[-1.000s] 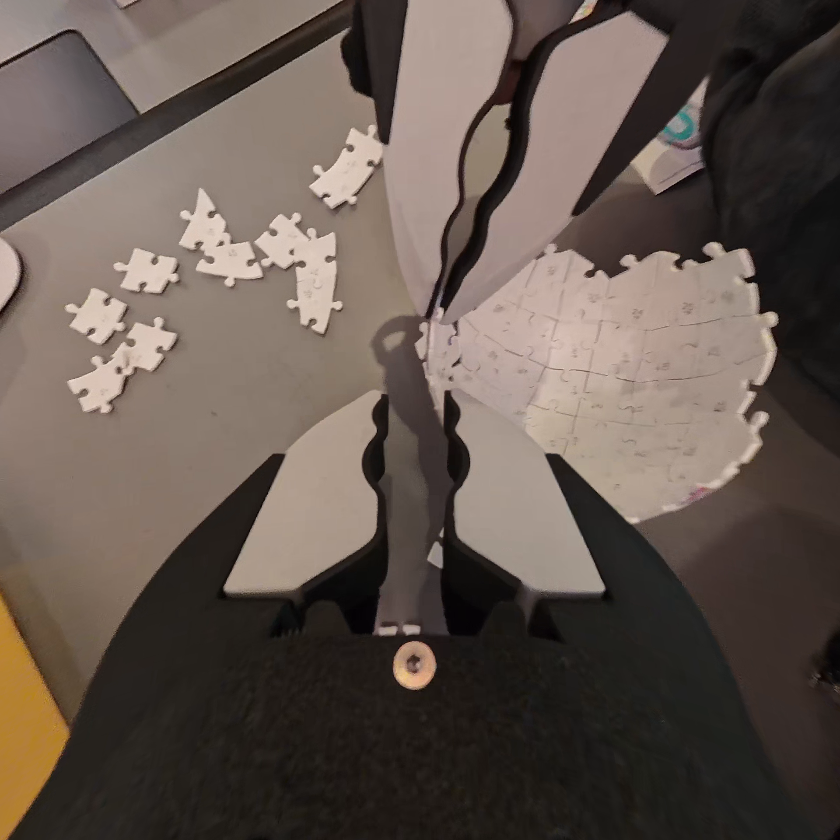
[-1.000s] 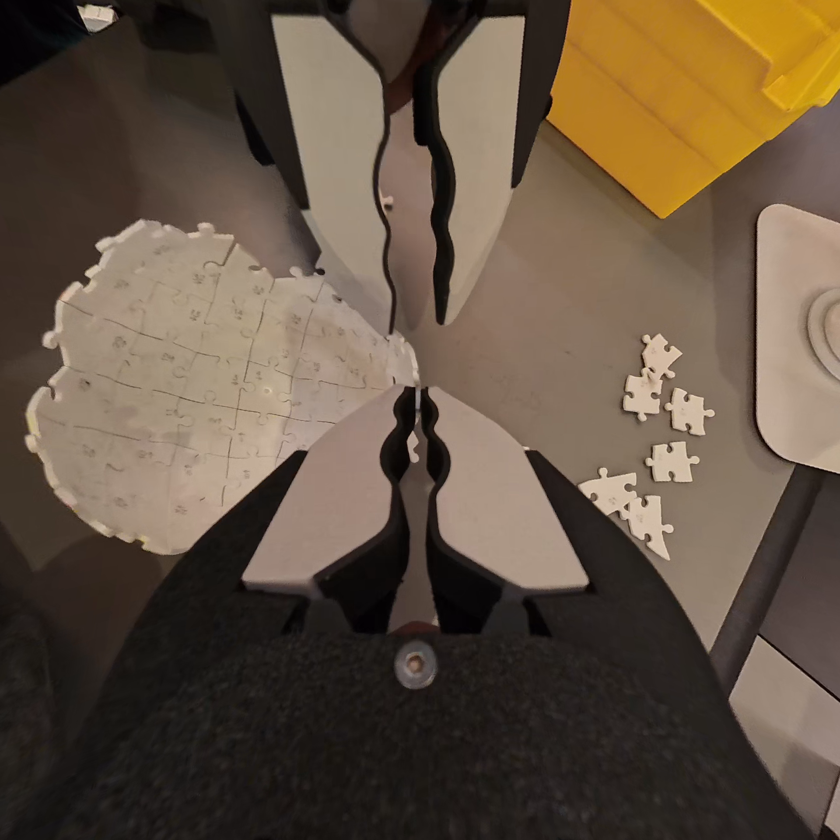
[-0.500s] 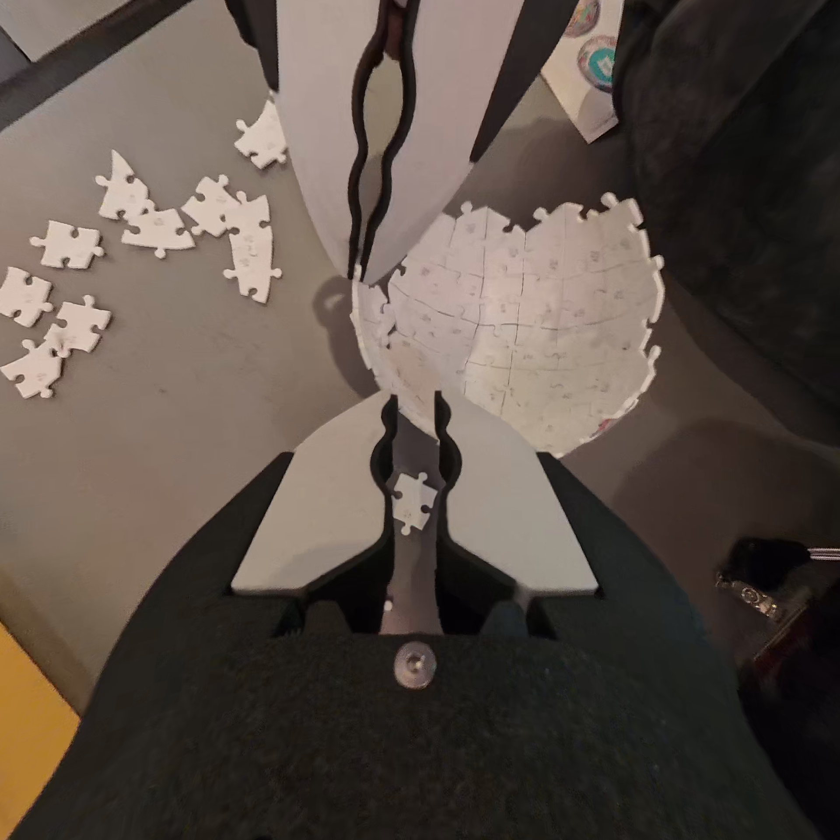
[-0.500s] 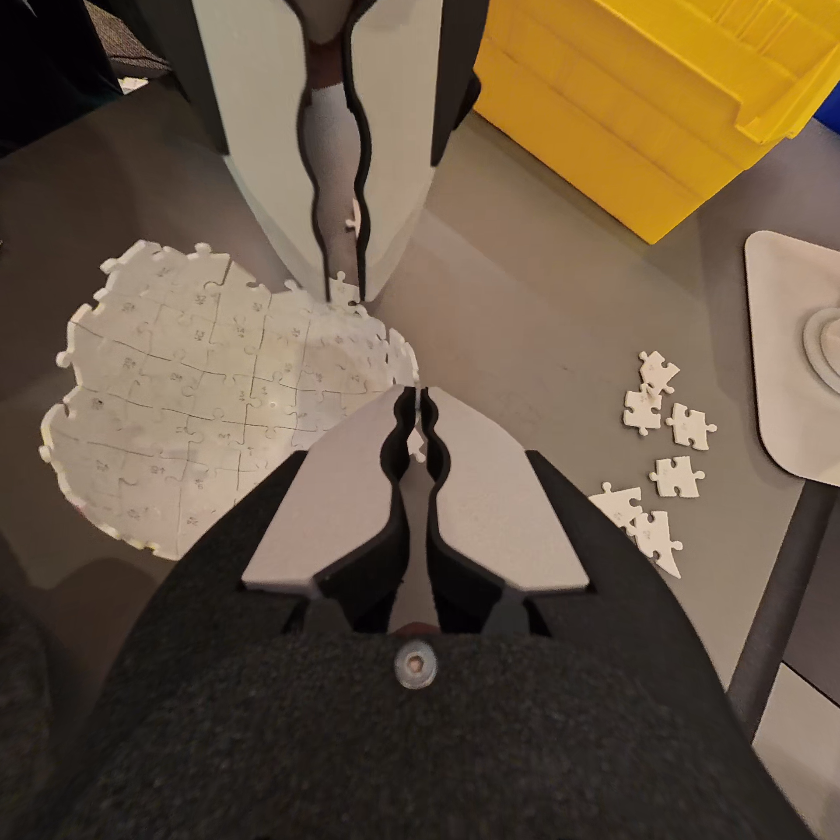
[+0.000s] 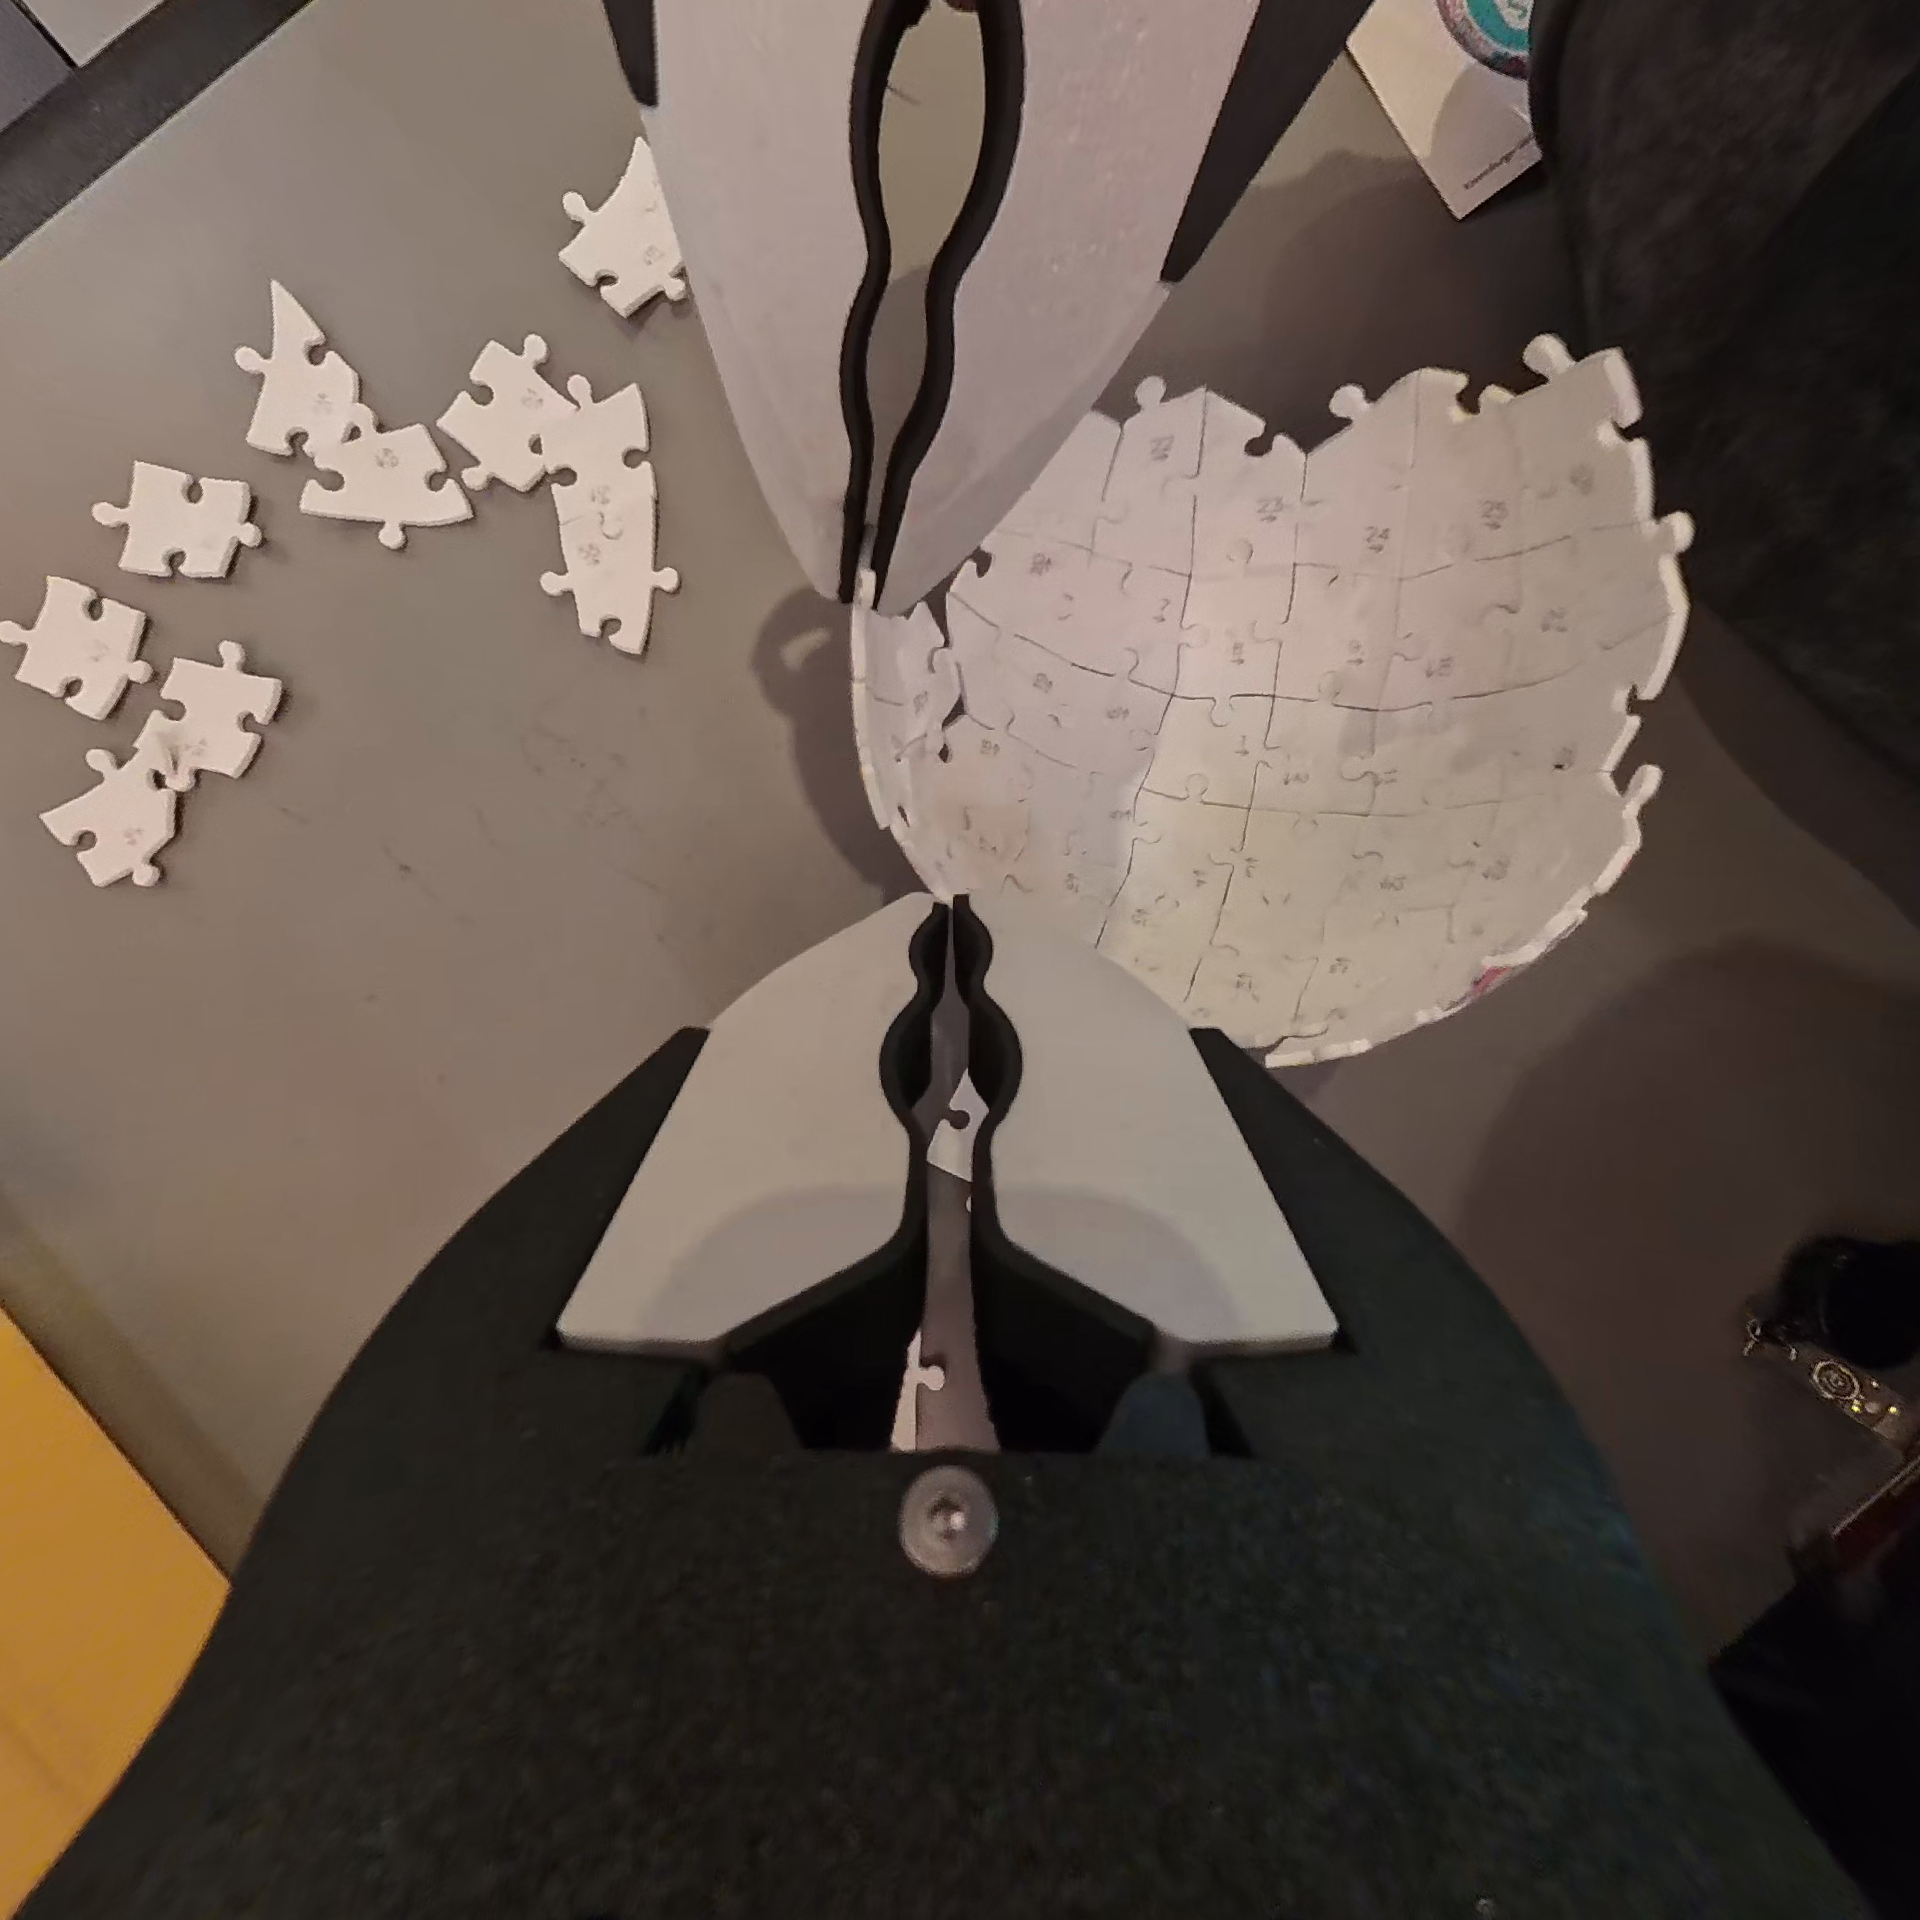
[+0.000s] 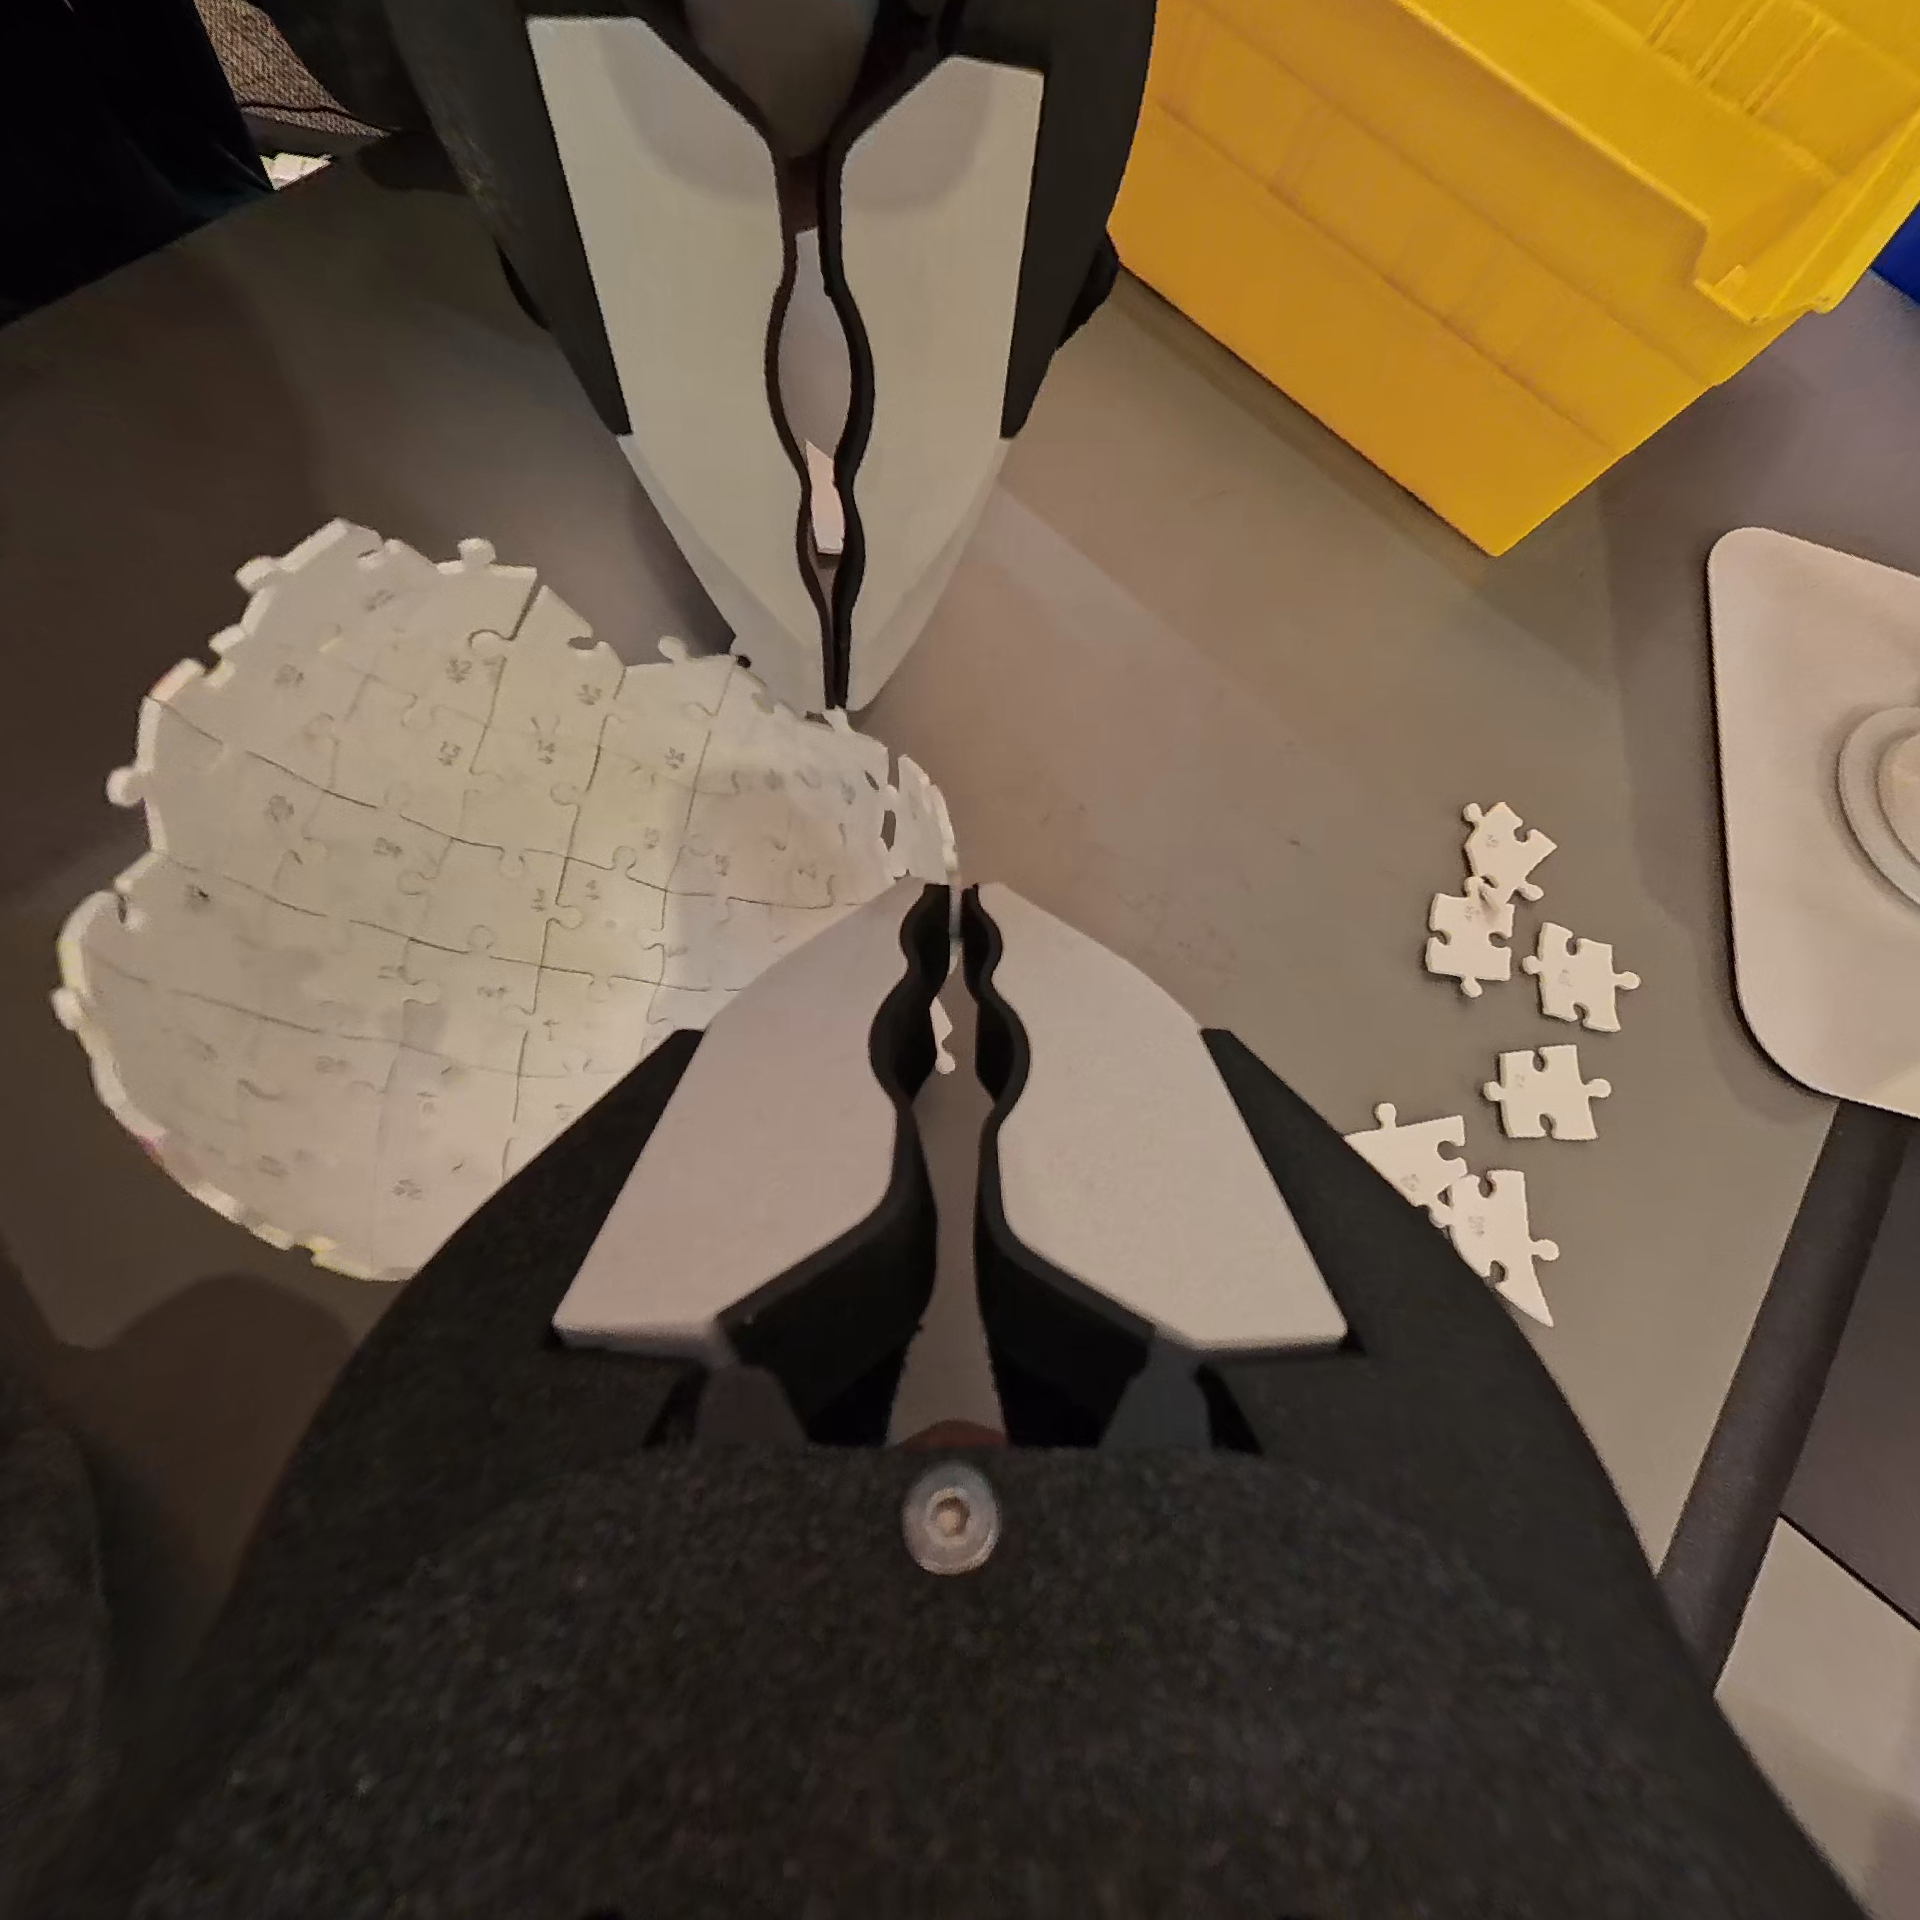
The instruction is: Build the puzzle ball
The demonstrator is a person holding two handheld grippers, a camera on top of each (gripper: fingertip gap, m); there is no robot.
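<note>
The puzzle ball is a white half shell (image 5: pixel 1299 707) of joined pieces, hollow side up, on the grey table; it also shows in the right wrist view (image 6: pixel 436 914). My left gripper (image 5: pixel 951 912) is shut with its tips pinching the shell's near rim. My right gripper (image 6: pixel 956 896) is shut on the rim a little further along, at an end piece (image 5: pixel 909 675). The two grippers face each other, tips close together. A small white piece (image 5: pixel 951 1127) shows through the gap between the left fingers; I cannot tell whether it is held or lies underneath.
Several loose white pieces (image 5: pixel 384 488) lie on the table (image 5: pixel 468 987) left of the shell, seen also in the right wrist view (image 6: pixel 1538 977). A yellow bin (image 6: pixel 1455 260) and a grey pad (image 6: pixel 1818 831) stand beyond them. Dark fabric (image 5: pixel 1766 364) and a printed card (image 5: pixel 1486 104) border the shell's other side. Tip to tip, the grippers are about 5 centimeters apart.
My left gripper has gone from open to shut on the shell's rim. The right gripper has stayed shut on the rim, and the shell has tipped up more toward the cameras.
</note>
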